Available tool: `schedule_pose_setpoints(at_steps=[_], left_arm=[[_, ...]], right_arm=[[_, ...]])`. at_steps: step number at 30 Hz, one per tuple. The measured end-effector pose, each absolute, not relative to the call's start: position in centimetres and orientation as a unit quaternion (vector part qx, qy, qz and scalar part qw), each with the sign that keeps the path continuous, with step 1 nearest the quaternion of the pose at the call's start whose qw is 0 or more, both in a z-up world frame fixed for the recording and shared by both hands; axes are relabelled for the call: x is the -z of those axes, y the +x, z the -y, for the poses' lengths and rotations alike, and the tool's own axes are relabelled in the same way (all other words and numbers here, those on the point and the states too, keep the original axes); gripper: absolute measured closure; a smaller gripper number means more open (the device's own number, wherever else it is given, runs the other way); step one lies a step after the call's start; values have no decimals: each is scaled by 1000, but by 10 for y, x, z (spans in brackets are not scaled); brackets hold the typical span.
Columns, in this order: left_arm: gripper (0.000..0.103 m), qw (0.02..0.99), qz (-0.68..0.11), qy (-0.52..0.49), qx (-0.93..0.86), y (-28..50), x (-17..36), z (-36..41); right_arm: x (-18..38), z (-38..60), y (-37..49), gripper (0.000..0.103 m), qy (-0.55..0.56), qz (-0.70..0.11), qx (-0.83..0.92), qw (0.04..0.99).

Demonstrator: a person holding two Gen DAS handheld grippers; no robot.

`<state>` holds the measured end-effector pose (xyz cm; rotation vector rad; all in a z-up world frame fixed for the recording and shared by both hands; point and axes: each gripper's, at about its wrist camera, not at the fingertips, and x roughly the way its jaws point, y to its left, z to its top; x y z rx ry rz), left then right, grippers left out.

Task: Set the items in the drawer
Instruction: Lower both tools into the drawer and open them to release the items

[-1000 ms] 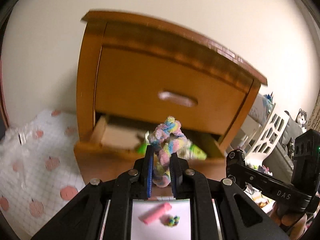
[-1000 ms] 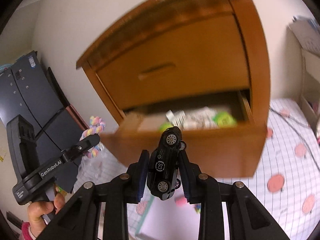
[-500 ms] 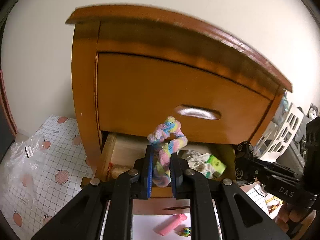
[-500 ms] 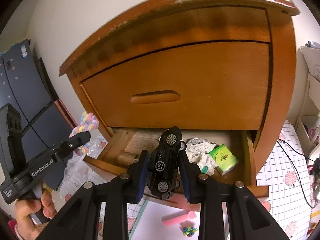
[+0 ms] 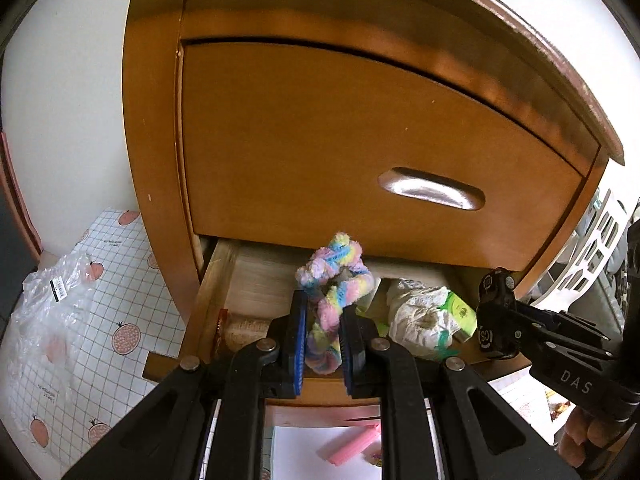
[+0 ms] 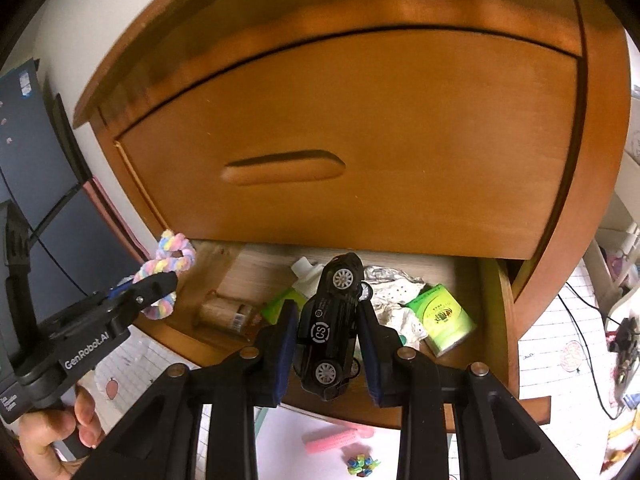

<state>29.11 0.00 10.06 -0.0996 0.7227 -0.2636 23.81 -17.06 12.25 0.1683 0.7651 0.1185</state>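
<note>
We are looking at the cabinet (image 6: 360, 128), its lower drawer (image 6: 496, 320) standing partly open under the upper front. Space inside is getting tight: a crumpled wrapper (image 6: 396, 292), a green packet (image 6: 442, 318) and a small jar (image 6: 224, 312) are already lying there. Our right gripper (image 6: 326, 336) is clamping the black toy car (image 6: 332, 320) over the drawer front; the left gripper (image 5: 322, 336) is pinching the pastel rope (image 5: 332, 280) above the left half. Risks: knocking the upper front, or the car rolling out.
</note>
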Motion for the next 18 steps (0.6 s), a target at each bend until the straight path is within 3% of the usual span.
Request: schedule_pose_setpoints(at_steps=[4,6,8,11,13,14,18], left_arm=[[86,924,-358,-45,127,291,-100,-1],[78,923,-360,-43,125,291,-100,0],[61,924,-359,-45,121,291,-101,0],[56,925,-357,-50,122,289,-101,-2],[43,925,-359,-47,117,289,-100,-2],[37,925,-359,-46,116,288,-101,-2],[30,926,-361,-44,107,286,-101,-2]], right_arm=[[-121,170,241,70,84,-379,-53,920],[-121,170,241,70,81,-382,-51,919],[-119,170,243,67,78,-384,-48,919],[-119,171,241,62,77,-384,-46,919],[-117,172,241,59,76,-385,-44,919],[-117,172,240,55,75,-386,-42,919],[-115,173,236,37,76,-383,-39,920]])
